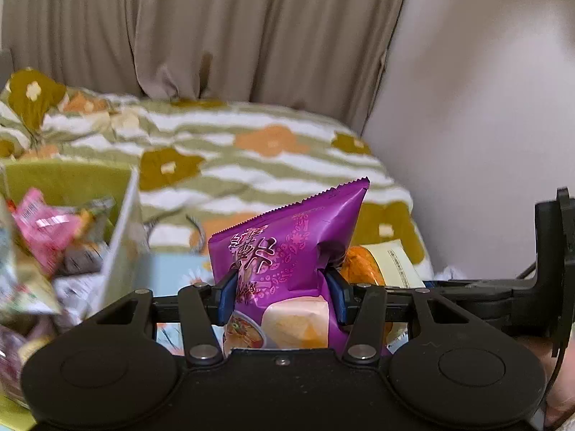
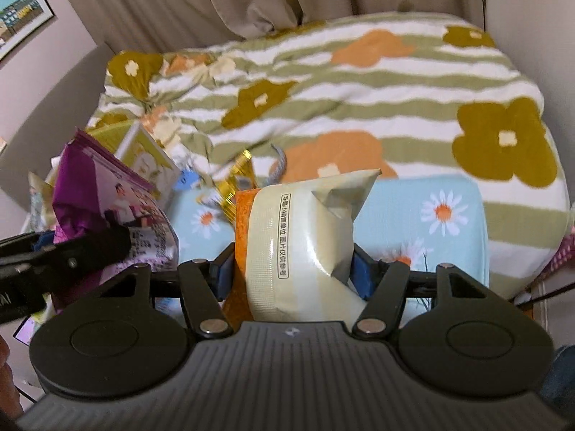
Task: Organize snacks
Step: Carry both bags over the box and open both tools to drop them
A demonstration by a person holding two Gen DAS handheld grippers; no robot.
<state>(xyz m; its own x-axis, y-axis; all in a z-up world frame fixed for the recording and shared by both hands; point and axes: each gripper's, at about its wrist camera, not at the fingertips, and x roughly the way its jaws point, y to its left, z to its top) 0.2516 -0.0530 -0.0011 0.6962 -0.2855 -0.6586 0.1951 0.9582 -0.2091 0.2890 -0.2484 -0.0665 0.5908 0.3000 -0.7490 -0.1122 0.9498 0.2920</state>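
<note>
Blue pads of the left gripper (image 1: 282, 296) pinch a purple snack bag (image 1: 287, 251) at its waist, the jaws drawn narrow on it; the bag stands upright between the fingers, its serrated top edge tilting toward one o'clock, a picture of pale chips at its foot. At three o'clock of it, just beside, an orange-and-cream packet (image 1: 377, 262) shows, with the dark frame of the right gripper further out at the edge of the left view. At nine o'clock stands an open box (image 1: 122, 230) with a green inner wall, holding a blurred heap of snacks (image 1: 46, 230), pink wrappers among them.

From the right wrist, the right gripper (image 2: 293, 273) is clamped on that cream packet (image 2: 305, 248), orange along its left side, a line of printed characters running down its face; its folded top corner points to one o'clock. At nine o'clock the purple bag (image 2: 107, 194) appears again, gripped by the left tool's black fingers. Gold-foil wrappers (image 2: 240, 179) lie at eleven o'clock, near the packet.

Beneath both lies a light-blue daisy cloth (image 2: 424, 215); beyond it, at twelve o'clock, a striped blanket with olive and orange flowers (image 2: 359, 107); behind that, beige curtains (image 1: 215, 28); a framed picture (image 2: 21, 10) hangs at ten o'clock.
</note>
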